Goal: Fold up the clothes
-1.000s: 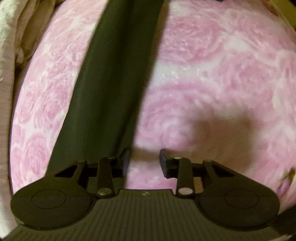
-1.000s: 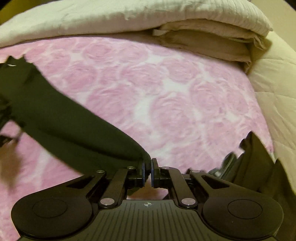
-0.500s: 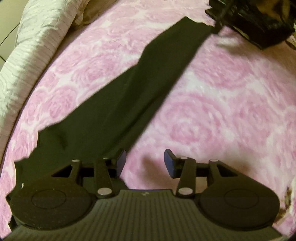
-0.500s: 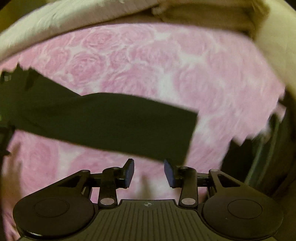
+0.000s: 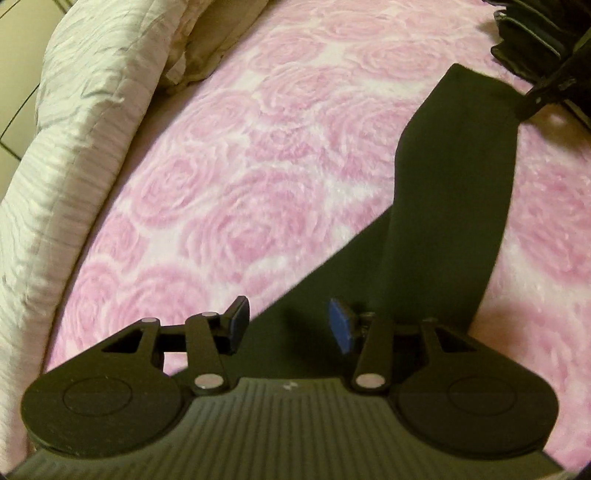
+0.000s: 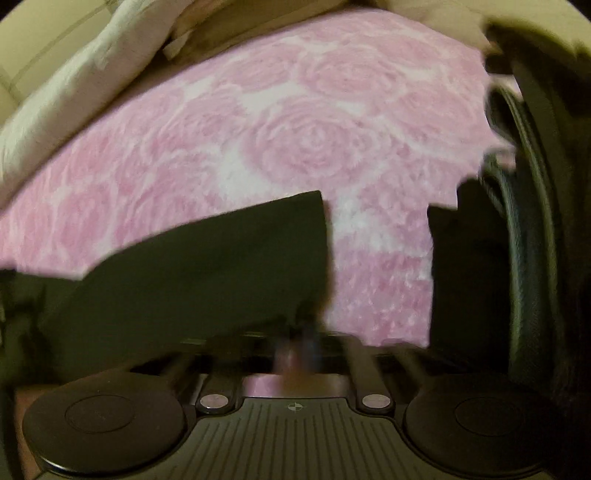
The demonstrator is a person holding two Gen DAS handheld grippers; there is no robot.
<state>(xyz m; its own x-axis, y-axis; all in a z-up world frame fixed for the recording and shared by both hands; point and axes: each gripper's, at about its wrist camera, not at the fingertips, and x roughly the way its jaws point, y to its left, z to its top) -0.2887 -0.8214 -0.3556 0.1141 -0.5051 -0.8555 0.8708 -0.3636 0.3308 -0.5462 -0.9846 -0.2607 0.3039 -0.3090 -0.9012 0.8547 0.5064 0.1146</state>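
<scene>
A: What's my left gripper [image 5: 288,325] doing?

B: Fingers spread wide, nothing between them. Blue pad [image 5: 341,326] on the rt finger is plain to see. It hangs just over the near end of the dark garment [image 5: 450,184]; can't tell if it's touching.

A: And the garment itself?

B: Lying flat on the pink rose blanket [image 5: 229,177]. From the left cam it's a long dark strip running from 6 o'clock up to approx 1 o'clock, with a wider part spreading under the gripper.

A: I see the right gripper [image 6: 297,350] only as a smear. Yours any better?

B: No, right cam is motion-blurred. Fingertips look close together at the corner of the garment [image 6: 207,266], but I can't tell if they're pinching cloth or only near it. In that view the garment fills 7 to 9 o'clock, its square end near centre.

A: Anything else around?

B: Cream quilt [image 5: 74,122] bunched at 10 o'clock in the left view. Black bag-like thing [image 5: 535,33] at 1 o'clock, just past the garment's far end; it's at 3 o'clock in the right cam.
</scene>
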